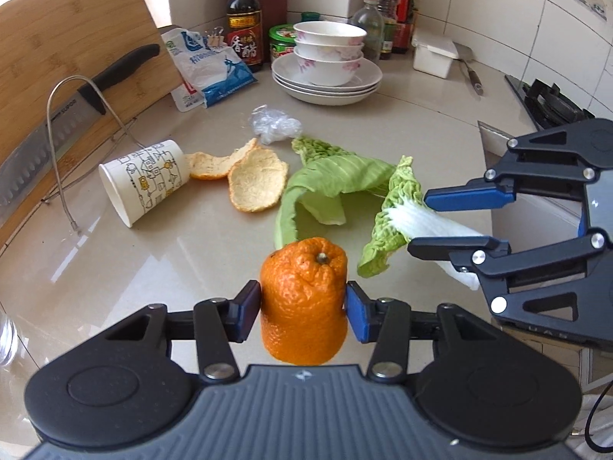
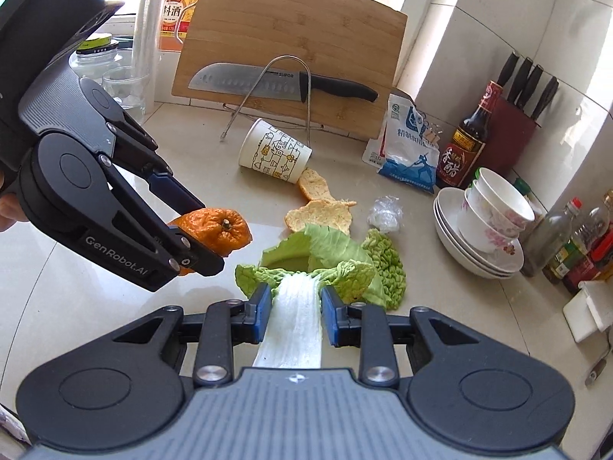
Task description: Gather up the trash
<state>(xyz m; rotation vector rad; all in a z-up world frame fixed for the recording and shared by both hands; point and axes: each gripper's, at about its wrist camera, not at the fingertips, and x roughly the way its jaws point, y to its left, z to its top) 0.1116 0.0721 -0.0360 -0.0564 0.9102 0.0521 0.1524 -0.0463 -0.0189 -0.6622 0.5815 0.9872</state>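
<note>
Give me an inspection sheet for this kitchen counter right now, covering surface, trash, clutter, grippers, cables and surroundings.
Surface: glossy beige countertop, dry as far as visible.
Job's things: tipped paper cup, two loose peel pieces, crumpled plastic wrap, flat cabbage leaf.
Clutter: stacked bowls on plates, vinegar bottle, salt bag, knife on a wire rack against the cutting board.
Grippers: left gripper shut on orange peel; right gripper shut on cabbage stalk.
Cables: one dark cable at the left view's lower right edge.
Surroundings: tiled wall, knife block, stove edge.
</note>
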